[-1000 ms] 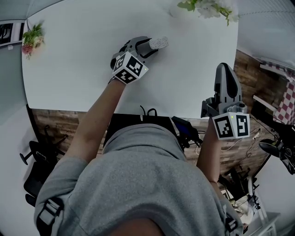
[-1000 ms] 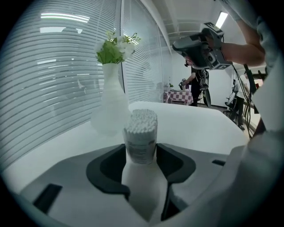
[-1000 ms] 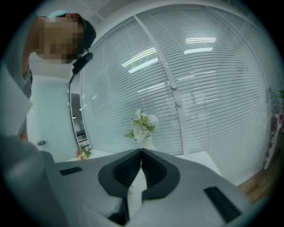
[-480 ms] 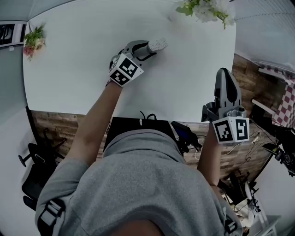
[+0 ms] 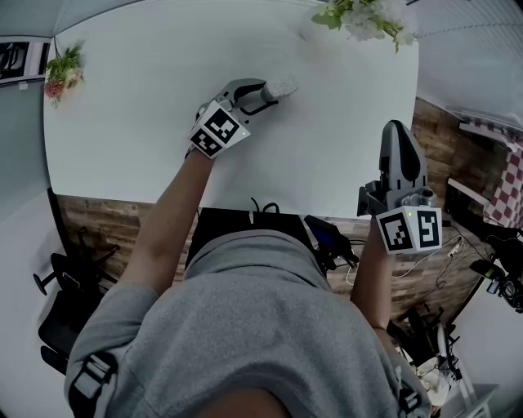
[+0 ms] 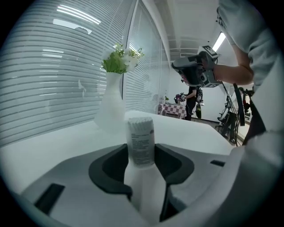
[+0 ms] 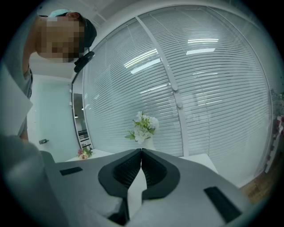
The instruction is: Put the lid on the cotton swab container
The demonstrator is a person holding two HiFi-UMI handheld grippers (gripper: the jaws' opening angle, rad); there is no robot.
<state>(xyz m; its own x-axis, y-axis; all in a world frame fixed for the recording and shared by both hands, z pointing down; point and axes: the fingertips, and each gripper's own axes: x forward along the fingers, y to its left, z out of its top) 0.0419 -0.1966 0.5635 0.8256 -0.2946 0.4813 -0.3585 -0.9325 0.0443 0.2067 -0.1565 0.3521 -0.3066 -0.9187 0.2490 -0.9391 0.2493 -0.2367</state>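
Observation:
A white cotton swab container (image 6: 141, 142) stands upright on the white table (image 5: 147, 106), its top showing bare swab tips and no lid. My left gripper (image 6: 141, 150) has it between its jaws, which are closing, and the dark pads (image 6: 116, 165) meet both of its sides. From the head view the container (image 5: 283, 83) pokes out past the left gripper (image 5: 273, 90) near the table's far middle. My right gripper (image 5: 399, 132) hovers over the table's near right edge, shut and empty (image 7: 141, 153). No lid is in view.
A white vase of white flowers (image 5: 364, 15) stands at the far right of the table, close behind the container (image 6: 111, 106). A small pink flower bunch (image 5: 61, 69) sits at the far left corner. Window blinds lie behind. Chairs and cables crowd the floor.
The left gripper has slid further around the container and turned a little, and its marker cube has shifted left. The right gripper has barely moved.

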